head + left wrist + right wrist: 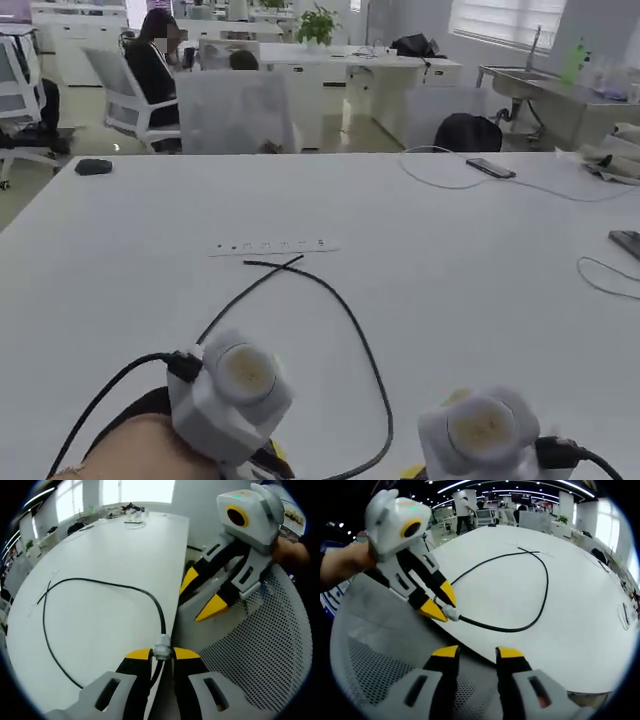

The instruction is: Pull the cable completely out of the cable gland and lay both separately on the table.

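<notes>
While the left gripper (161, 655) sits at the near edge of the white counter (480, 300), its yellow-tipped fingers (137, 654) are clenched on the pale cable gland (162, 644), one tip on each side of it. The black cable (354, 320) runs through the gland: a short dark length shows between the fingers behind it, and the rest comes out of its front and sweeps over the counter in a wide loop. In the head view the loop's far part crosses another stretch of the cable just beside a pale strip (270, 246) lying flat on the counter. The right gripper (477, 652) is near the left one, off the counter's edge and over a mesh chair seat (260, 650). Its fingers (445, 652) are spread apart and grasp nothing, pointing toward the gland without touching it. Farther back on the counter lies a dark phone (490, 168), well apart from the cable.
</notes>
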Demonstrator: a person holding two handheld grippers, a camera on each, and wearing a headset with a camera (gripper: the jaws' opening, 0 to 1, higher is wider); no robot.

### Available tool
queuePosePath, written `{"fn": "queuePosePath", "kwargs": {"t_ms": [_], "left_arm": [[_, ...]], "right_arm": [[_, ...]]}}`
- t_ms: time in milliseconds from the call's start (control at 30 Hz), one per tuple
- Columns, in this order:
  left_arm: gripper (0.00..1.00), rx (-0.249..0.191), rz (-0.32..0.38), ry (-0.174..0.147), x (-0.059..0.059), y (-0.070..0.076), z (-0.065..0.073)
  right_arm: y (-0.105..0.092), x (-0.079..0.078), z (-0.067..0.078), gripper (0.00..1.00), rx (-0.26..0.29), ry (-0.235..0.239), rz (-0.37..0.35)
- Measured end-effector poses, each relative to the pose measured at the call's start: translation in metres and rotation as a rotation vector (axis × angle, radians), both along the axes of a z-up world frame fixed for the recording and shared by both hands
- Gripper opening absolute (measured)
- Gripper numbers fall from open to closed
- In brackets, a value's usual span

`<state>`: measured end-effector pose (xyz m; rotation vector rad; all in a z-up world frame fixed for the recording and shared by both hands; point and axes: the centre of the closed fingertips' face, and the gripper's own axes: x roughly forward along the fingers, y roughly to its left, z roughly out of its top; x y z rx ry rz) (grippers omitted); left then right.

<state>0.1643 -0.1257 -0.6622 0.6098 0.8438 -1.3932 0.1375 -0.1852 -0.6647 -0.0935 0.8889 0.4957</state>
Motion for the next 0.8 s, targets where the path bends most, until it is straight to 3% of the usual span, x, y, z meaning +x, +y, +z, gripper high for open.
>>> {"fn": "queuePosePath", "kwargs": {"t_ms": [100, 233, 333, 533, 600, 667, 733, 800], "left_arm": [[0.16, -0.005, -0.006, -0.014, -0.005, 0.012, 0.011], [0.16, -0.037, -0.003, -0.02, -0.01, 0.02, 0.03], [0.16, -0.05, -0.028, -0.053, -0.013, 0.026, 0.043], [0.16, -0.064, -0.039, -0.063, -0.023, 0.04, 0.059], [0.16, -0.071, -0.05, -0.083, -0.025, 0.043, 0.063], [0.16, -0.07, -0.059, -0.1, -0.026, 0.046, 0.065], [0.16, -0.064, -0.073, -0.137, -0.026, 0.05, 0.068], [0.16, -0.064, -0.079, -0.169, -0.025, 0.051, 0.069]], "right_arm": [[0.003, -0.002, 0.0, 0.34, 0.009, 0.015, 0.045], [0.009, -0.003, 0.002, 0.3, -0.016, 0.033, 0.184], [0.022, 0.003, 0.014, 0.32, -0.013, 0.006, 0.298], [0.062, 0.012, 0.048, 0.3, 0.005, -0.067, 0.568], [0.073, 0.01, 0.055, 0.29, 0.014, -0.067, 0.655], [0.086, 0.004, 0.063, 0.29, 0.059, -0.044, 0.74], [0.097, -0.004, 0.07, 0.29, 0.1, -0.014, 0.822], [0.103, -0.006, 0.072, 0.28, 0.118, 0.006, 0.859]]}}
